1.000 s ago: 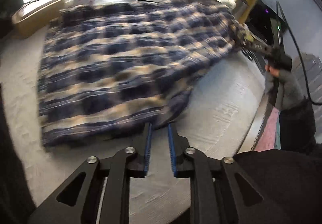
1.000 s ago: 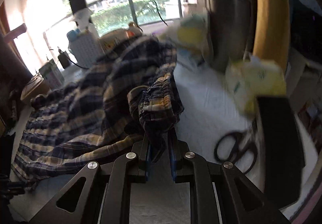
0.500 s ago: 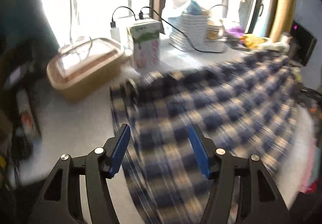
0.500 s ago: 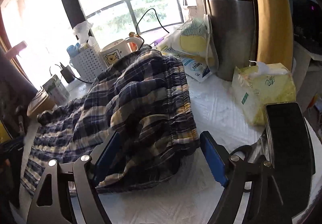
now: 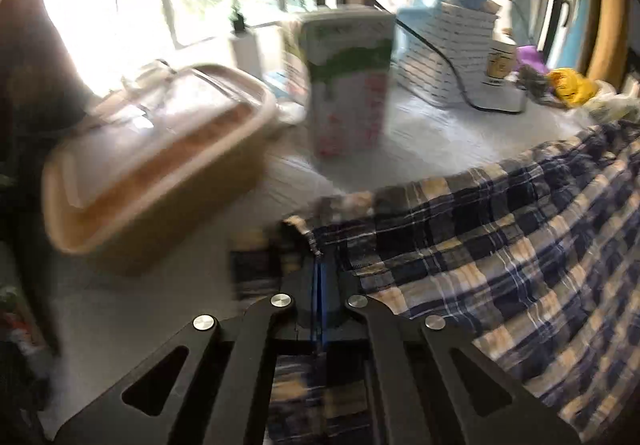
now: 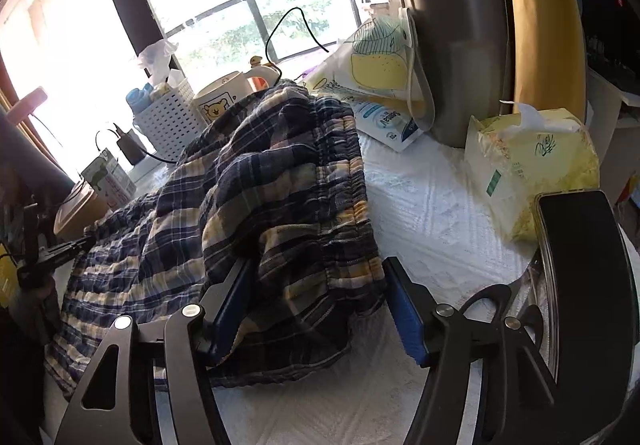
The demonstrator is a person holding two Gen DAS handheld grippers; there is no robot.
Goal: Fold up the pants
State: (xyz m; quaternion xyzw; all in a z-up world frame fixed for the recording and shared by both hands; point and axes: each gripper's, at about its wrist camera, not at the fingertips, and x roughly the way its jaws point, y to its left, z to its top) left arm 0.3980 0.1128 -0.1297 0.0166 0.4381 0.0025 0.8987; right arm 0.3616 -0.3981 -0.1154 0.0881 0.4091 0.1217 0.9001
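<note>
Cluttered white-covered table [image 6: 432, 213] by a bright window. Along the far edge sit a lidded food container [image 5: 160, 165], a green-and-white carton [image 5: 348, 85], a white slotted basket [image 6: 172, 121], a bear mug [image 6: 224, 97] and a steel tumbler [image 6: 456, 45]; a yellow tissue pack [image 6: 532, 165] is at right.

Plaid pants [image 6: 256, 205] lie across the table, running from the near right, where the elastic waistband is bunched and humped up, to the far left, where the leg end spreads flatter.

Left gripper [image 5: 319, 277]: fingers pinched fully together at the far-left corner of the cloth, near the food container. The frame is motion-blurred, but a hem corner seems to be caught between the blue pads, so this reads as a fresh grip on the leg end.

Right gripper [image 6: 316, 309]: fingers wide, straddling the waistband hump, jaws closing. Cloth sits between them, though the right pad shows clear of it, so no pinch yet.

Progress judgement: early. No clean fold is visible; the pants are rumpled, the waistband end is heaped rather than flat, and the edges are not aligned. One end looks secured, the other is about to be.

Left to do, as I read it:
- right side closes on the waistband
- pull the cloth taut and flat
- bring one end over the other
- smooth and likely fold again

Clutter sits close along the far edge, and the carton and container are just beside the left grip.
</note>
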